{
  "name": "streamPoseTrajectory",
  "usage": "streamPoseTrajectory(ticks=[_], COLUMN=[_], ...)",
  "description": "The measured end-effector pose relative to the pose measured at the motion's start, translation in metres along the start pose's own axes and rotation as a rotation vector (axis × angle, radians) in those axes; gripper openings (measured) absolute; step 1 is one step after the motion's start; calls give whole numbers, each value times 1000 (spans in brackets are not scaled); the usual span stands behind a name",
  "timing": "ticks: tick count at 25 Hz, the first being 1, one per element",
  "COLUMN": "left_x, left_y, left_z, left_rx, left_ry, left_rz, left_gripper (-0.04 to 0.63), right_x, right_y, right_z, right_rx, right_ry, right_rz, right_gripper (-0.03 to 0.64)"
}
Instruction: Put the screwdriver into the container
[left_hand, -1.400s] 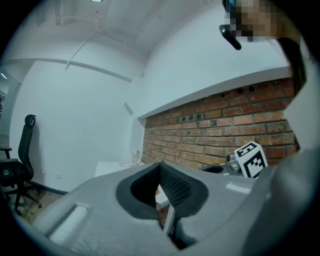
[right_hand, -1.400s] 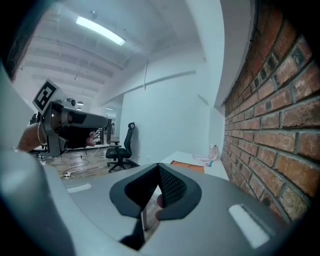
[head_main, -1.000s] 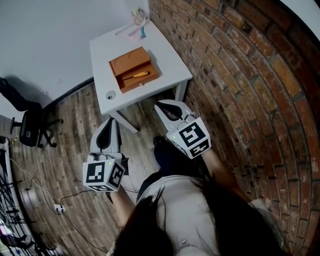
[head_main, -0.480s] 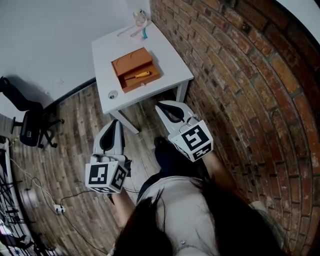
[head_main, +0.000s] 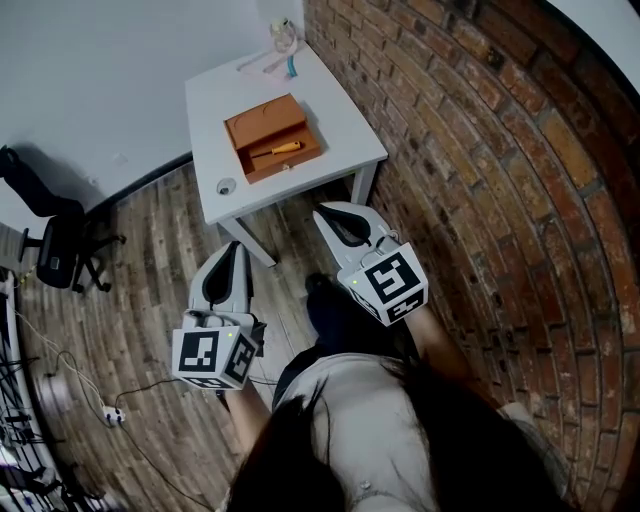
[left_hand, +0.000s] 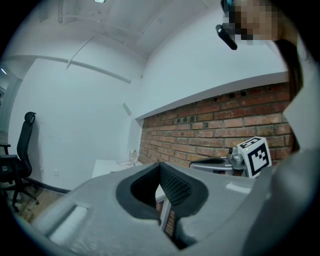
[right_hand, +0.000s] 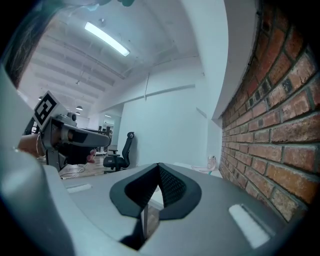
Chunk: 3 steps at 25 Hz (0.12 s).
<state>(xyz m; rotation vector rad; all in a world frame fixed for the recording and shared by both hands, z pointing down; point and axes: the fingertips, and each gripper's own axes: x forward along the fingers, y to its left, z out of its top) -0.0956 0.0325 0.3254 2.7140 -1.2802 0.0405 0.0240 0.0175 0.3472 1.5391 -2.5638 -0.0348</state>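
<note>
The white worktop (head_main: 340, 120), set against the brick wall (head_main: 480, 150), carries an orange container (head_main: 262, 120) near its middle, a small round object (head_main: 226, 186) at its near left edge — and, at the far corner, a clear object (head_main: 282, 30) beside a blue item (head_main: 291, 66).

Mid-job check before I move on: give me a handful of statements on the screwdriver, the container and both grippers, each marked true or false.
1. The screwdriver lies inside the container. True.
2. The left gripper is shut on the screwdriver. False: its jaws are together on nothing, held short of the table above the wooden floor.
3. The right gripper has its jaws wide apart. False: they are together, with nothing between them.
4. The container sits on the white table. True.
5. The small round object lies in the container. False: it lies on the table near the corner closest to the left gripper, apart from the container.
</note>
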Motion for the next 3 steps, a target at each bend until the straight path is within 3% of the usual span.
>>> streamPoseTrajectory(ticks=[3], left_x=[2], left_y=[-3], left_z=[-2], left_rx=[4], left_ry=[7], left_rz=[-11], left_gripper=[0], right_x=[0], right_y=[-1], right_z=[-1], right_rx=[2], right_ry=[4], right_rz=[0], right_gripper=[6])
